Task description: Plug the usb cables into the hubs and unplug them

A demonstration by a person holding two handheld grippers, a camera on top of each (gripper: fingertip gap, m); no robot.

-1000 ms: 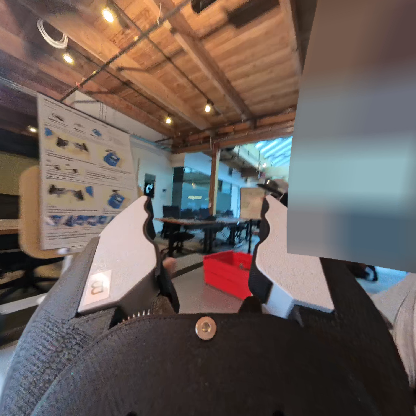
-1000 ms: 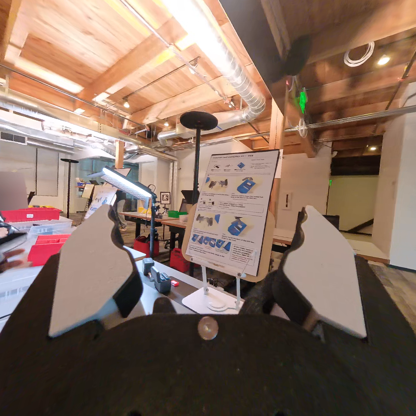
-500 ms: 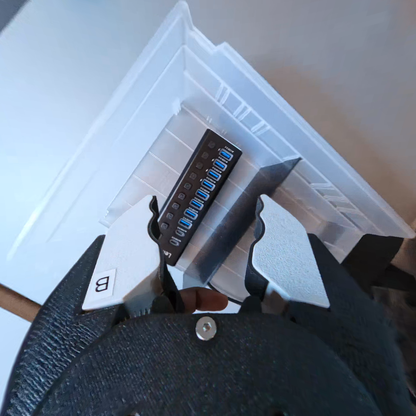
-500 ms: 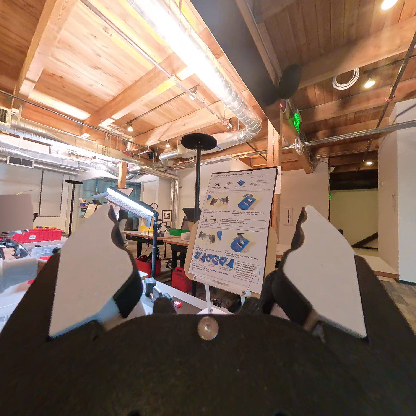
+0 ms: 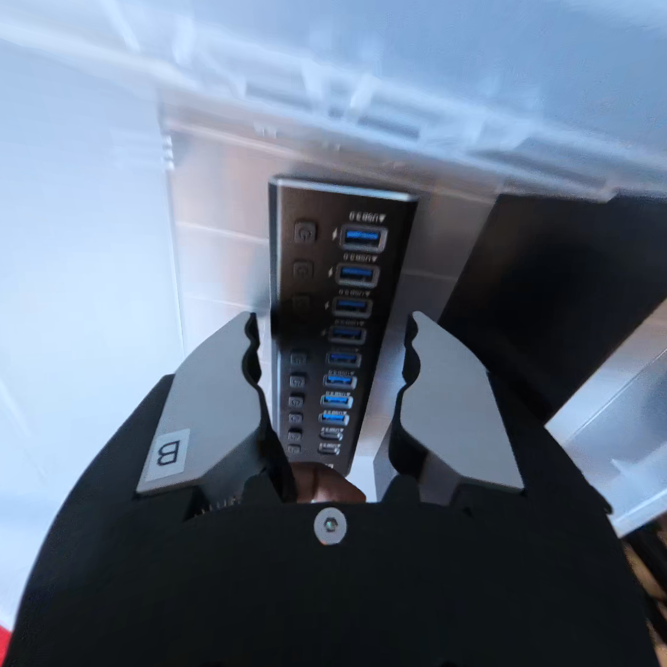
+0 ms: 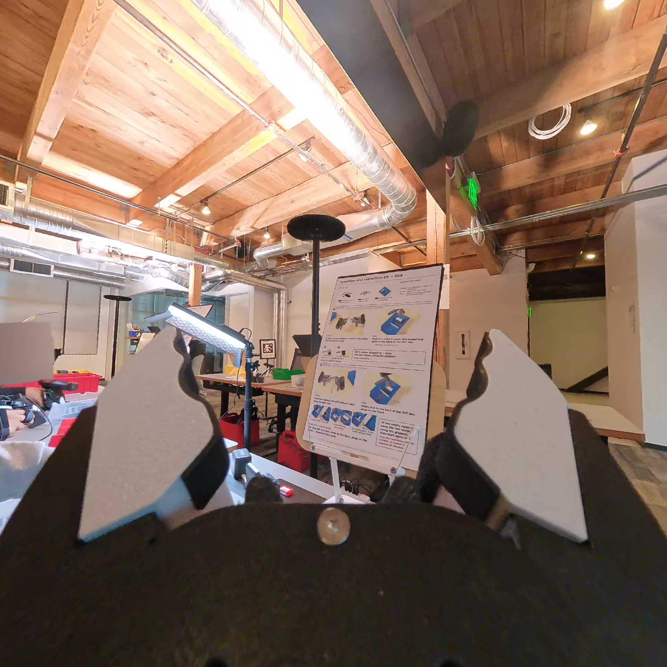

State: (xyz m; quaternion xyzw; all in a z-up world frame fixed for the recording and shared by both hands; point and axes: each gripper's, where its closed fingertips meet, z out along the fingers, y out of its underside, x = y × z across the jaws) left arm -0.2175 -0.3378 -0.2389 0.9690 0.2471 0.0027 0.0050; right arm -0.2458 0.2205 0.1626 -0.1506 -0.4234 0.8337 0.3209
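The left wrist view is smeared by motion, so the walls of the clear plastic bin (image 5: 361, 108) blur into pale streaks, and a dark panel (image 5: 559, 306) at its right cannot be identified. The near end of the long black USB hub (image 5: 325, 325) is hidden behind a fingertip (image 5: 325, 483) and the tool's black body. The hub lies flat on the bin's ribbed floor with its row of blue ports facing up and no cable in them. The left gripper (image 5: 332, 325) stands wide open with one finger on each side of the hub, gripping nothing; contact cannot be judged.

The right gripper (image 6: 332, 346) is also spread wide and empty, aimed across a workshop with a timber-beamed ceiling and a silver duct (image 6: 361, 144). On the white table (image 6: 306, 482) ahead stands an instruction sheet on a wooden stand (image 6: 375, 368). At the far left, another person's hand (image 6: 14, 420) holds a black device.
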